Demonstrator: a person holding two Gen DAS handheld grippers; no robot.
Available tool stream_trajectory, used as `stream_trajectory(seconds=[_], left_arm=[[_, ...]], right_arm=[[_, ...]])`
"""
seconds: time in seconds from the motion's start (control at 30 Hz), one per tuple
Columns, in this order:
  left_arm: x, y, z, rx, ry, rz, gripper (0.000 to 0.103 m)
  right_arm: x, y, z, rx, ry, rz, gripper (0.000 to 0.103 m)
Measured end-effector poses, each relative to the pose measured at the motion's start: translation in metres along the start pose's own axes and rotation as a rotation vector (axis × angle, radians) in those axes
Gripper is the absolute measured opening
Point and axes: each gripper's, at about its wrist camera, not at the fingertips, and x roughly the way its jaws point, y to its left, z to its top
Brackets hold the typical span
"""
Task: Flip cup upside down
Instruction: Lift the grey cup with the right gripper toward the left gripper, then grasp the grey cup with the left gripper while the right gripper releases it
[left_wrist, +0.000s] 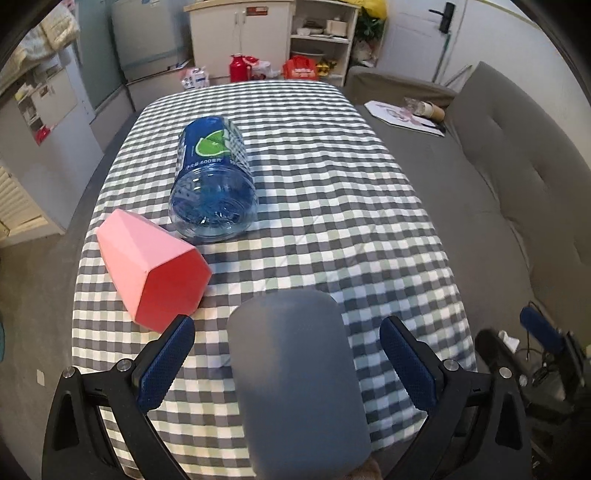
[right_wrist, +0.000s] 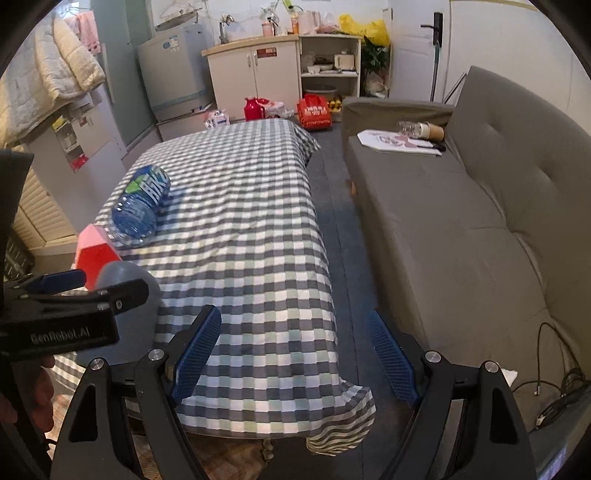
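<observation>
Straddling the grey cup (left_wrist: 299, 369) with the left tongs (left_wrist: 288, 354), spread wide, pads apart from its sides, so no grip yet and the flip seemingly not begun. Lying at the near edge of the checked worktop (left_wrist: 332, 206), smooth, matte, rounded; open end not visible. Hanging wide and empty off to the side, the right tongs (right_wrist: 295, 350).

Cloth (left_wrist: 332, 206): grey, white, pale-green check. Cup (left_wrist: 295, 369): plain grey. Second cup (left_wrist: 155, 266): pink, one end face red. Bottle (left_wrist: 212, 184): clear blue, blue label with green-white mark. Pads (left_wrist: 166, 365): blue, dotted texture, black frames. Sofa (right_wrist: 461, 236): grey-brown.
</observation>
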Motion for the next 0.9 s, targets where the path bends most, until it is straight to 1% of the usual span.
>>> stream_trajectory(seconds=[0.13, 0.3, 0.33, 0.37, 0.4, 0.43, 0.57, 0.63, 0.73, 0.83, 0.9], left_arm=[[0.006, -0.001, 0.0, -0.003, 0.016, -0.01, 0.101], [0.017, 0.003, -0.002, -0.028, 0.072, -0.036, 0.101], [0.018, 0.005, -0.002, -0.035, 0.079, -0.043, 0.094], [0.021, 0.006, -0.003, -0.04, 0.092, -0.048, 0.084], [0.023, 0.008, -0.004, -0.046, 0.11, -0.056, 0.079], [0.025, 0.01, -0.004, -0.053, 0.123, -0.064, 0.076], [0.023, 0.014, -0.002, -0.077, 0.135, -0.1, 0.075], [0.018, 0.016, 0.0, -0.083, 0.121, -0.108, 0.075], [0.004, 0.015, 0.005, -0.072, 0.063, -0.116, 0.075], [-0.012, 0.011, 0.009, -0.03, -0.009, -0.079, 0.075], [-0.019, 0.01, 0.008, -0.011, -0.047, -0.081, 0.075]], right_arm=[[0.007, -0.002, -0.002, 0.007, 0.01, 0.007, 0.082], [0.015, -0.002, -0.007, 0.022, 0.024, 0.021, 0.082], [0.016, -0.001, -0.008, 0.024, 0.026, 0.024, 0.082], [0.017, -0.001, -0.008, 0.023, 0.029, 0.026, 0.082], [0.017, 0.0, -0.009, 0.021, 0.03, 0.025, 0.082], [0.017, 0.001, -0.009, 0.019, 0.03, 0.025, 0.082], [0.015, 0.004, -0.008, 0.015, 0.024, 0.022, 0.082], [0.014, 0.005, -0.008, 0.014, 0.022, 0.018, 0.082], [0.012, 0.006, -0.008, 0.014, 0.016, 0.015, 0.082], [0.01, 0.005, -0.008, 0.016, 0.008, 0.013, 0.082], [0.009, 0.004, -0.009, 0.021, 0.004, 0.009, 0.082]])
